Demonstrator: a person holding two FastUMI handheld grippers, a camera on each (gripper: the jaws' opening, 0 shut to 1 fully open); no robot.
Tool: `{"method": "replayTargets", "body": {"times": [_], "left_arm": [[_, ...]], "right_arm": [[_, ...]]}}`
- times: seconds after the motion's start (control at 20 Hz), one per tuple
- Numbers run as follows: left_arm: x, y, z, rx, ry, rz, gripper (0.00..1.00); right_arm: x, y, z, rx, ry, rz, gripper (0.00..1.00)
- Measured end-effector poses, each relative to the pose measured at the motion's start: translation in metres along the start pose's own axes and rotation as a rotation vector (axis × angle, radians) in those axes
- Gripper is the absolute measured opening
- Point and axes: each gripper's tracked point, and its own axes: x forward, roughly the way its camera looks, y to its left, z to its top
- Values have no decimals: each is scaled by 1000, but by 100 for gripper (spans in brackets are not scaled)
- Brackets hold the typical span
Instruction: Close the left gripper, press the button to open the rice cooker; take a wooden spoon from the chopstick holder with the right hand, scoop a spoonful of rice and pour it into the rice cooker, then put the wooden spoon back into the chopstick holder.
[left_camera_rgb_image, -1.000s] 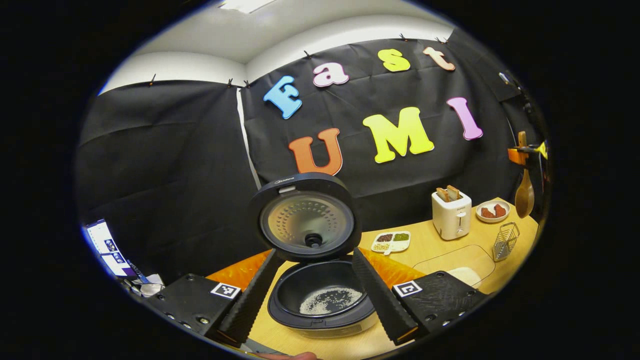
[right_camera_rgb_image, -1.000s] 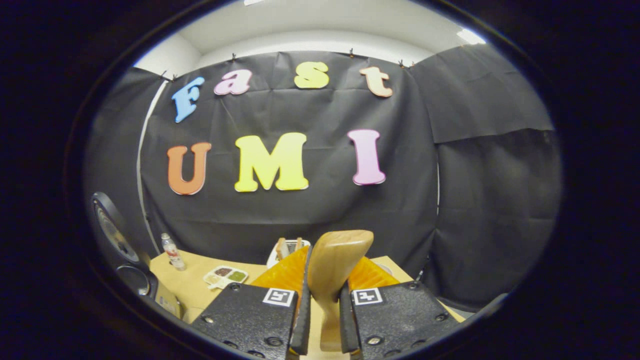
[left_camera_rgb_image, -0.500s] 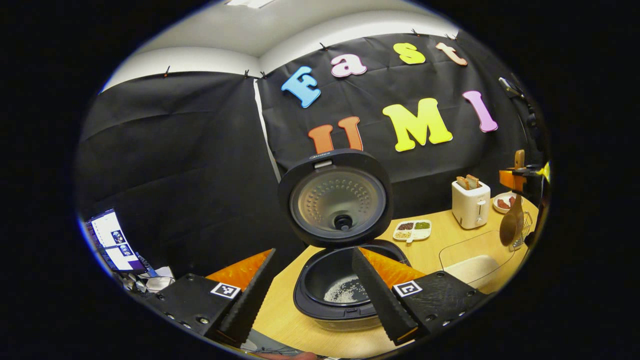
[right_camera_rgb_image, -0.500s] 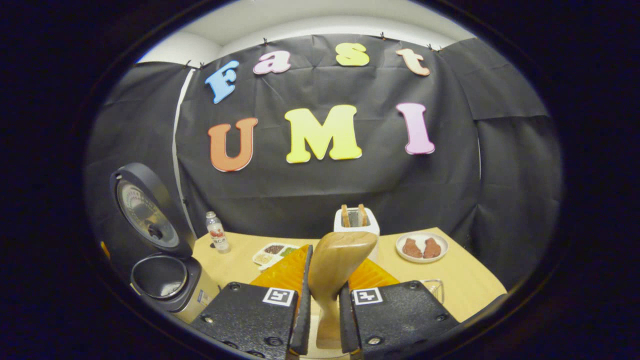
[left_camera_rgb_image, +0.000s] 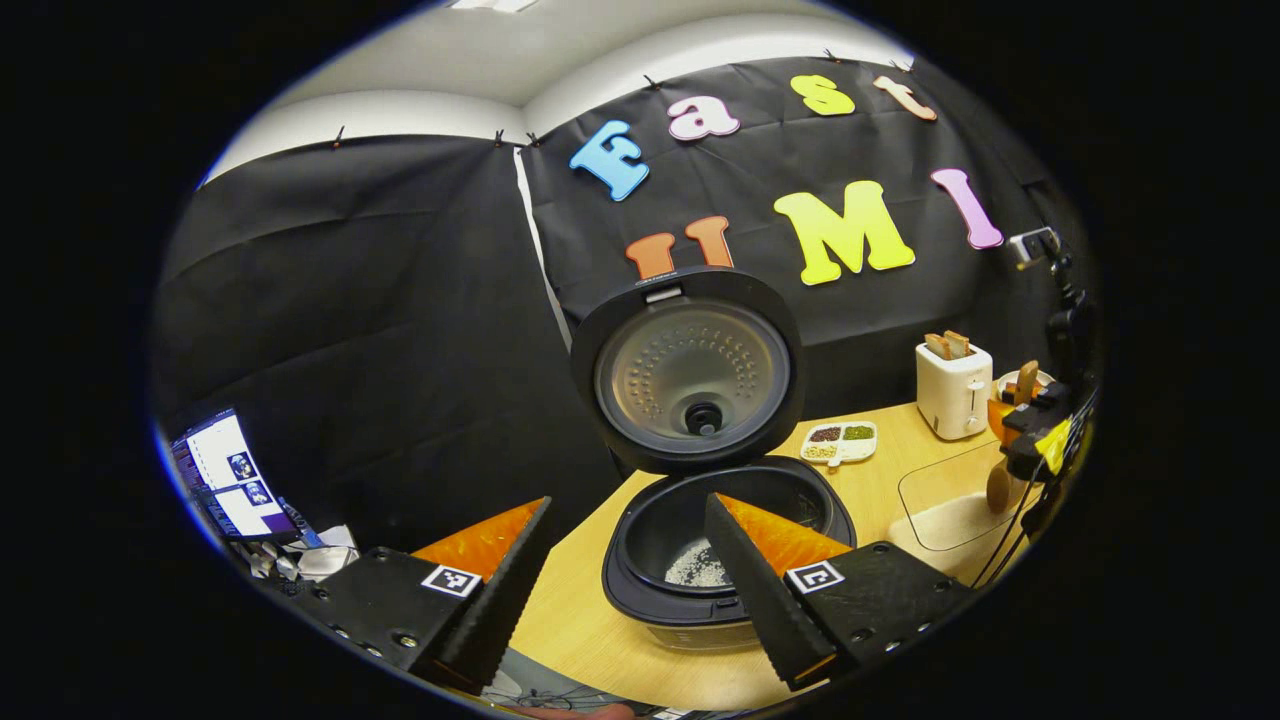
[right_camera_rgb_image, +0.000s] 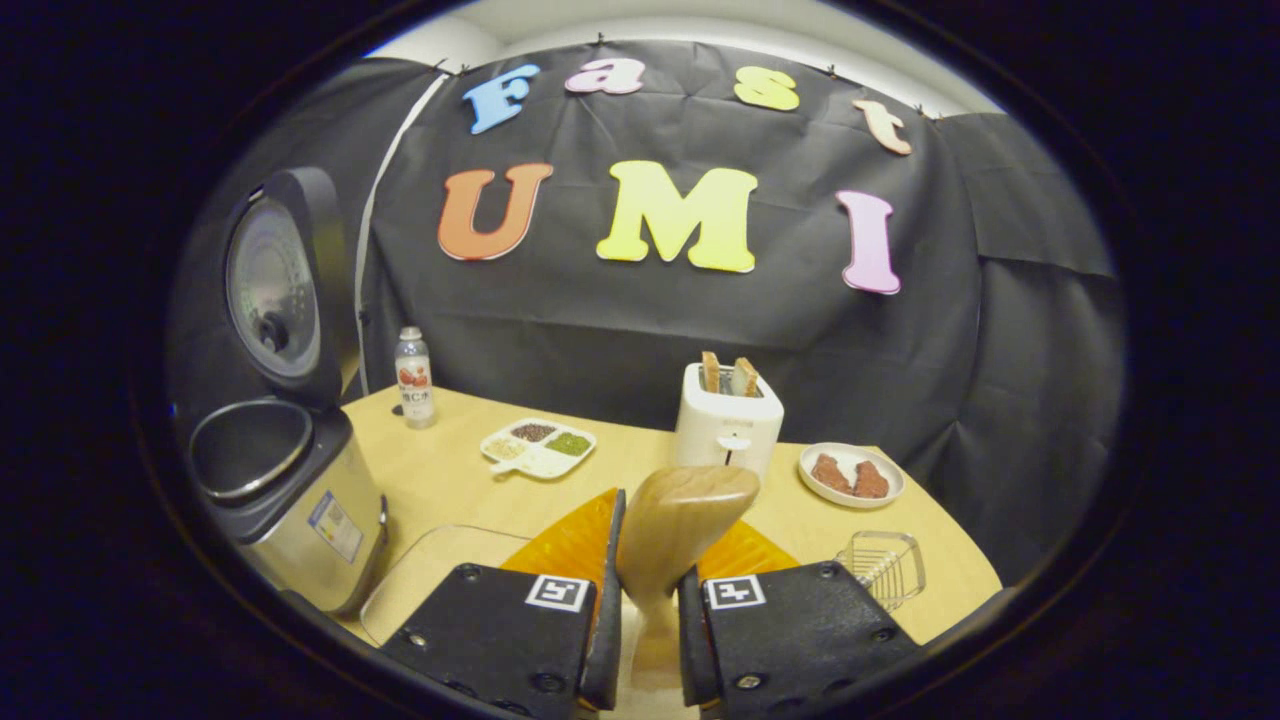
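Right gripper view: right gripper (right_camera_rgb_image: 644, 620) clamps smooth, rounded wooden spoon (right_camera_rgb_image: 672, 525).

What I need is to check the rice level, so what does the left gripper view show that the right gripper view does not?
Left gripper view: it looks down into the pot, where a thin layer of grains lies on the bottom, past the open left gripper; a screen sits far left.

Right gripper view: the right gripper shut on the wooden spoon, a bottle, and the wire holder. The pot's bottom is hidden.

Both: the rice cooker with its lid up, the toaster, the divided dish and the clear tray.
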Motion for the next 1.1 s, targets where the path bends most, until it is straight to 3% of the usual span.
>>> {"method": "replayTargets", "body": {"times": [0.15, 0.2, 0.35, 0.8, 0.85, 0.95, 1.1], "left_arm": [[0, 0, 0, -2, 3, 4, 95], [0, 0, -1, -2, 4, 5, 96], [-1, -1, 4, -1, -2, 5, 96], [-3, 8, 2, -3, 1, 15, 96], [-3, 8, 1, 0, 3, 15, 96], [-2, 9, 0, -2, 3, 17, 96], [-2, 9, 0, -3, 4, 15, 96]], "right_arm": [[0, 15, -3, -58, 1, 21, 29], [-1, 22, -10, -59, 21, 40, 26], [-8, 34, -21, -31, 54, 73, 29], [-17, 51, -35, 235, 145, 174, 26], [-19, 53, -36, 281, 158, 188, 29], [-19, 58, -34, 390, 184, 229, 26], [-19, 60, -33, 488, 207, 254, 30]]}}
